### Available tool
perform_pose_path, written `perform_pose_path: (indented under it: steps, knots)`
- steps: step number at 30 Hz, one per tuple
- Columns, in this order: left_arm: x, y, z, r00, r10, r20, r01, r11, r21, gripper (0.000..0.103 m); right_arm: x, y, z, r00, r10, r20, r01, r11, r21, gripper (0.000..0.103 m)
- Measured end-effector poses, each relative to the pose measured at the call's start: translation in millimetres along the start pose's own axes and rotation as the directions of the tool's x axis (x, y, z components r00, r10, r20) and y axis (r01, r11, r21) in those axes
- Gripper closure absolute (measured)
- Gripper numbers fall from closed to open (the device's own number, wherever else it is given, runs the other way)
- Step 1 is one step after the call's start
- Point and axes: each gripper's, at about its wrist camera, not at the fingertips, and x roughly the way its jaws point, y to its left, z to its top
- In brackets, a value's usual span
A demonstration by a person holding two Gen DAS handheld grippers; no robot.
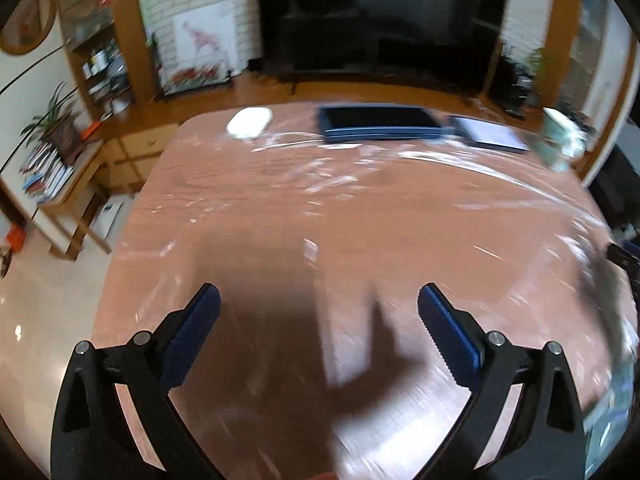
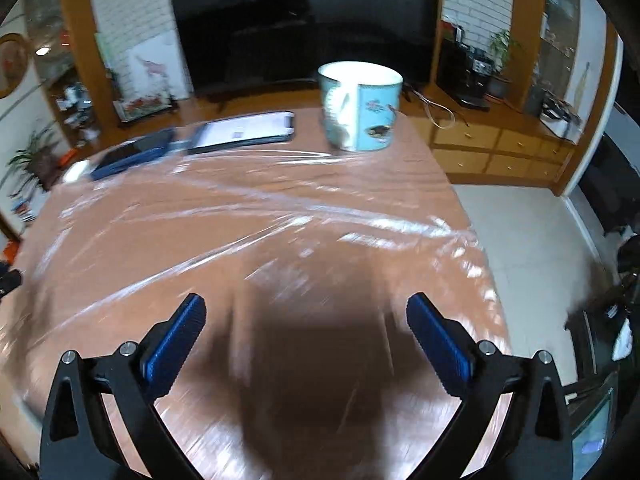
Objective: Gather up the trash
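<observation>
A crumpled white wad (image 1: 249,122), which may be the trash, is seen at the far left corner of the worktop (image 1: 280,216); its outline is rounded and soft, and blur hides whether it is paper or tissue. In the right wrist view the same wad (image 2: 76,171) is reduced to a pale smear at the far left edge. The worktop is made of reddish-brown wood with a rounded outline and is covered by a clear, wrinkled plastic film that catches streaks of light. Along the far edge, just right of the wad, a dark blue phone (image 1: 378,123) is laid flat, and beside it a second phone (image 1: 490,134) with a lit white screen. At the far right corner a light blue ceramic mug (image 2: 360,106) with a white inside and printed pictures is stood upright, its handle turned toward the camera.

The left gripper (image 1: 319,300) is held above the near part of the worktop with its jaws spread wide and nothing between the ribbed blue pads (image 1: 200,320). The right gripper (image 2: 306,308) is likewise held with jaws wide apart and nothing grasped.
</observation>
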Motion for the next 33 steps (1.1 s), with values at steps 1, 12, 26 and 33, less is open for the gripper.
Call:
perform_pose_path:
  steps: [1,12,26,33]
  knots:
    - [12.0,5.3,7.1,1.000,0.008,-0.009,-0.008,1.000,-0.008,0.003,5.0,-5.2,3.5,1.000,-0.010,0.001,0.010,1.000,0.002,0.004]
    - [75.1,29.5,40.6,0.997,0.046,-0.055,-0.049,0.997,-0.055,0.003,75.7,-25.9,46.0,0.997,-0.076,-0.029,0.076,0.997,0.006,0.004]
    - [87.0,33.2,43.9,0.999,0.042,-0.025,-0.043,0.997,-0.065,0.001,79.5,-29.2,48.1,0.997,-0.074,-0.036,0.075,0.997,0.031,0.004]
    - [86.8,33.1,44.0,0.999,0.042,-0.025,-0.044,0.997,-0.065,0.001,79.5,-29.7,48.0,0.997,-0.074,-0.036,0.075,0.997,0.031,0.004]
